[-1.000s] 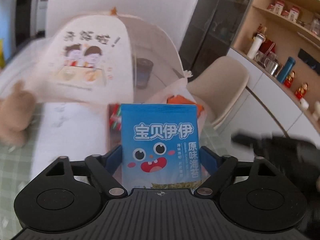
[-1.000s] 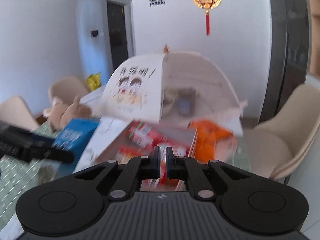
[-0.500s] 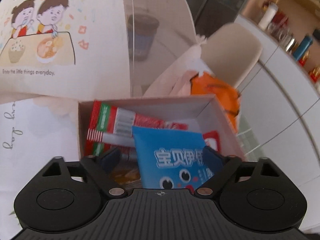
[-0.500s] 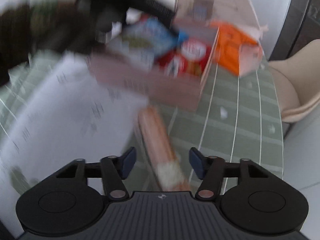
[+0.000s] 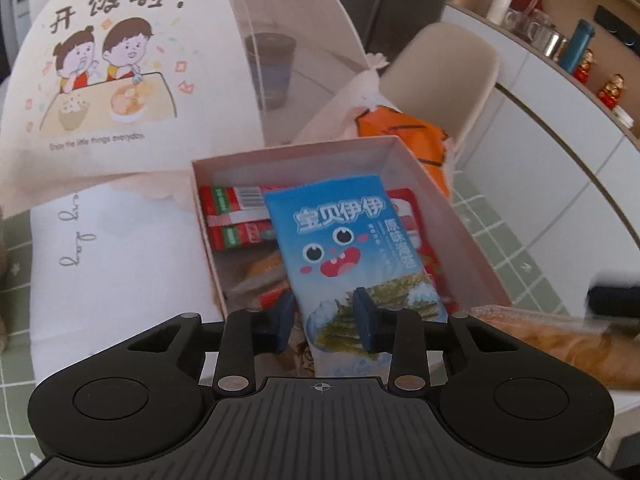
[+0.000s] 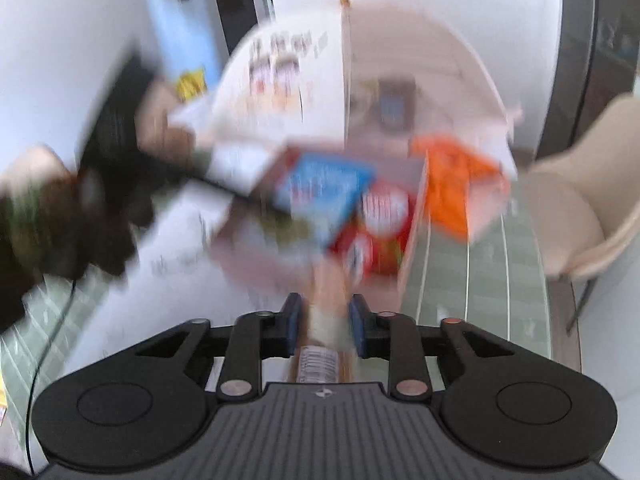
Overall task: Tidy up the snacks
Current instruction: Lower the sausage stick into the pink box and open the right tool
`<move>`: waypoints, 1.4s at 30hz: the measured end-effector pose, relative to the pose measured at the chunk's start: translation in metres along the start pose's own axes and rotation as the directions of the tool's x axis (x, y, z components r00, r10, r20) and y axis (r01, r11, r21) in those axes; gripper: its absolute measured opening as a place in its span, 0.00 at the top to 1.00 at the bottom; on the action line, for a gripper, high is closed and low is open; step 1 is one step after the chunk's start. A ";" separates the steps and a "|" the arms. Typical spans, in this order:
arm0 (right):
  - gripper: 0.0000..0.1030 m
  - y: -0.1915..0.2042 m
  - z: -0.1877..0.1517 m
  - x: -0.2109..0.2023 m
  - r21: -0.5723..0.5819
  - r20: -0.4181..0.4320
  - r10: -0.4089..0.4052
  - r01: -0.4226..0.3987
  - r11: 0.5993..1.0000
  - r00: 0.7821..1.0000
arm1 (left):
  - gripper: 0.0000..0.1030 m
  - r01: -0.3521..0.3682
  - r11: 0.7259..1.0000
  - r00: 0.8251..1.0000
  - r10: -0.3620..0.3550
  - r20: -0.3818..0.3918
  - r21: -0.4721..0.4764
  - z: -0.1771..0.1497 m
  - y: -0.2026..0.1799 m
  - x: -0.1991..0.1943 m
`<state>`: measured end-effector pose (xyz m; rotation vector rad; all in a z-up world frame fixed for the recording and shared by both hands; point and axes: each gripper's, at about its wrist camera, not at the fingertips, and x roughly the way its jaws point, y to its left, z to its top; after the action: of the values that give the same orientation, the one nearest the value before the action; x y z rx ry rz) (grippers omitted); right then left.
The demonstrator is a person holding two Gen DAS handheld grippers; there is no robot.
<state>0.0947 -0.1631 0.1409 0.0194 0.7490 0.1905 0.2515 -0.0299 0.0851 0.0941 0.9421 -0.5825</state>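
L gripper [image 5: 324,318] is hovering w/ jaws part open beside the blue seaweed pack [image 5: 346,242], which is lying in the pink box [image 5: 448,216] over red packets [image 5: 236,216]. R gripper [image 6: 325,324] is clamping a wrapped sausage stick [image 6: 326,312] (view blurry).

Blue seaweed packet [image 5: 352,248], lying in pink box [image 5: 460,216]: big white "宝贝伊伊" across top; "原味海苔" running down right side; smaller chars beside it too small to read. Cartoon face under title.

Mesh food cover [image 5: 132,64], white panel at far end of table: "开饭啦!" in black brush script over pic of two kids eating; small line below, "Enjoy the little things everyday."

White mat [image 5: 120,260], left of box: cursive, partly cut off, approx "...ery day".

Red-green packets [image 5: 236,216] at box's far-left corner: barcode only, digits unreadable.

Right wrist view: too blurred, nothing legible.
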 end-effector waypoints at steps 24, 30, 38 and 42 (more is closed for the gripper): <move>0.47 0.023 -0.091 0.081 -0.328 -0.300 -0.074 -0.030 0.944 0.951 | 0.66 0.035 0.975 0.995 -0.054 -0.081 -0.220 -0.100 -0.018 -0.053; 0.72 0.024 -0.063 0.042 -0.179 -0.232 0.038 -0.081 0.980 0.972 | 0.66 -0.012 0.947 0.998 -0.011 -0.067 -0.321 -0.123 -0.002 -0.072; 0.72 0.027 0.042 0.048 -0.191 0.058 -0.021 0.032 0.981 0.998 | 0.66 0.008 0.937 0.997 -0.033 -0.067 -0.348 -0.138 -0.010 -0.077; 0.72 0.025 0.052 0.129 -0.213 0.070 -0.070 0.083 0.974 0.995 | 0.66 -0.011 0.952 0.995 -0.020 -0.096 -0.306 -0.154 -0.023 -0.071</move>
<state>0.2186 -0.1127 0.0944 -0.2085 0.6625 0.1959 0.0942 0.0310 0.0528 -0.1600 1.1190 -0.4323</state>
